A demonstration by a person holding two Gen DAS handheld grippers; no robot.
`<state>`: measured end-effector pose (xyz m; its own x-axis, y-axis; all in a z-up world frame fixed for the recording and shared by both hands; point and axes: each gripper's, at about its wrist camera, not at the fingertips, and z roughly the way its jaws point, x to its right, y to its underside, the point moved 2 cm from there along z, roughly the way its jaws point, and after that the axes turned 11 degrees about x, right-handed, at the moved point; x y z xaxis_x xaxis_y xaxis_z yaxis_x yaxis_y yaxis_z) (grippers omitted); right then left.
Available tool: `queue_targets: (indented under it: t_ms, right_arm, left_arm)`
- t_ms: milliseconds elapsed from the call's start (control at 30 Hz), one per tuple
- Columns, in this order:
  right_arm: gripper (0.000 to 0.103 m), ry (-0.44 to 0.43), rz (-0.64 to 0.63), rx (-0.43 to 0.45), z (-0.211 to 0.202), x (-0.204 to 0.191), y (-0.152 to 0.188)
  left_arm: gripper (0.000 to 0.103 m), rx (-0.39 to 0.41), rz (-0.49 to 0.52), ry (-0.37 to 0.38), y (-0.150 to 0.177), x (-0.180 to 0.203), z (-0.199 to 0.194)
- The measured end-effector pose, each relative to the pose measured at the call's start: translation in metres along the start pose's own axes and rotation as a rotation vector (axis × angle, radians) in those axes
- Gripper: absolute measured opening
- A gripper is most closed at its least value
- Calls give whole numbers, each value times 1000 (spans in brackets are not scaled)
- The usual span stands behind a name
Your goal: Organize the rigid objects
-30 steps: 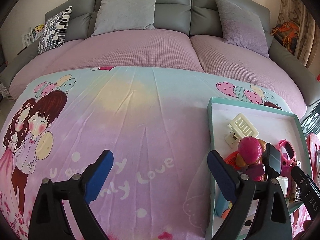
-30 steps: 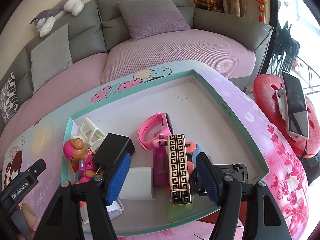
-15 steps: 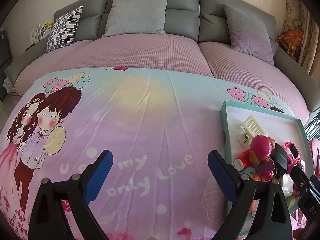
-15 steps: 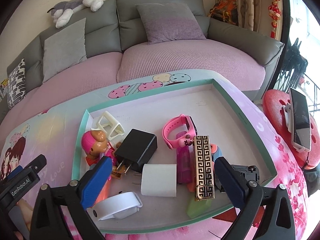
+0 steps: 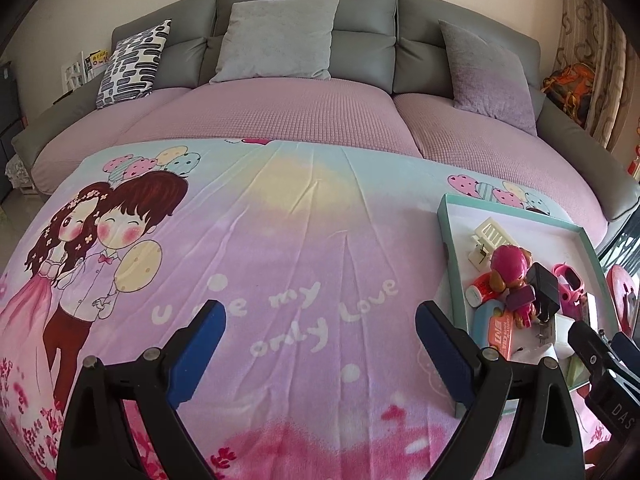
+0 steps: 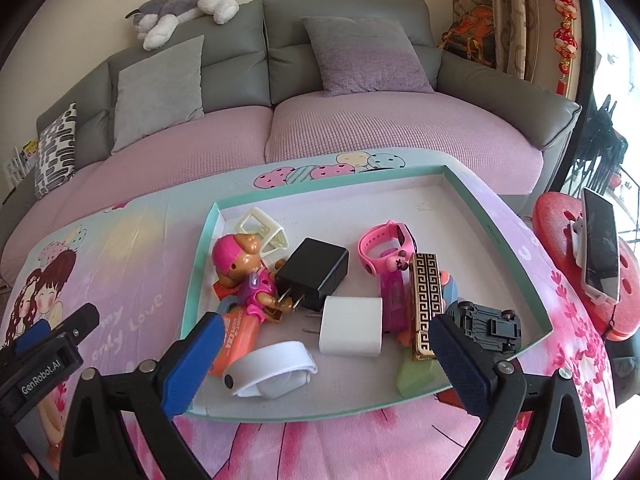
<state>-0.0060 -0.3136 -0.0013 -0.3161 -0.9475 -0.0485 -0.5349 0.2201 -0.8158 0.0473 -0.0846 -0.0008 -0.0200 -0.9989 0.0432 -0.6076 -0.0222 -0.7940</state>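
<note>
Left wrist: left gripper [image 5: 318, 354] has backed off over the cartoon blanket [image 5: 280, 240], jaws apart, nothing between them; teal tray [image 5: 448, 248] sits off to its right.

Right wrist: right gripper [image 6: 326, 364] has released the black charger [image 6: 314, 272] and pulled back, jaws wide and empty. Charger now lies in the tray against the pup figure [image 6: 240, 268], prongs toward the white charger [image 6: 352, 326]. Probably a drop-off completed; next pick undecided.
</note>
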Motion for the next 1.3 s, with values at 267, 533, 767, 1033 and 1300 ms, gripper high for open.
queue_targets:
  t_ms: [267, 533, 767, 1033, 1300]
  right_arm:
    - [103, -40, -13, -14, -29, -5, 20]
    - [103, -61, -32, -61, -46, -11, 47]
    - [103, -63, -30, -58, -61, -11, 53]
    - [103, -65, -30, -81, -64, -14, 65]
    - [103, -64, -37, -95, -58, -19, 74]
  left_arm:
    - [96, -24, -11, -26, 19, -18, -32]
    - [96, -57, 17, -51, 39, -21, -54]
    - [96, -50, 33, -47, 47, -24, -72]
    - [96, -71, 84, -76, 63, -30, -77]
    - [96, -80, 100, -103, 74, -38, -73]
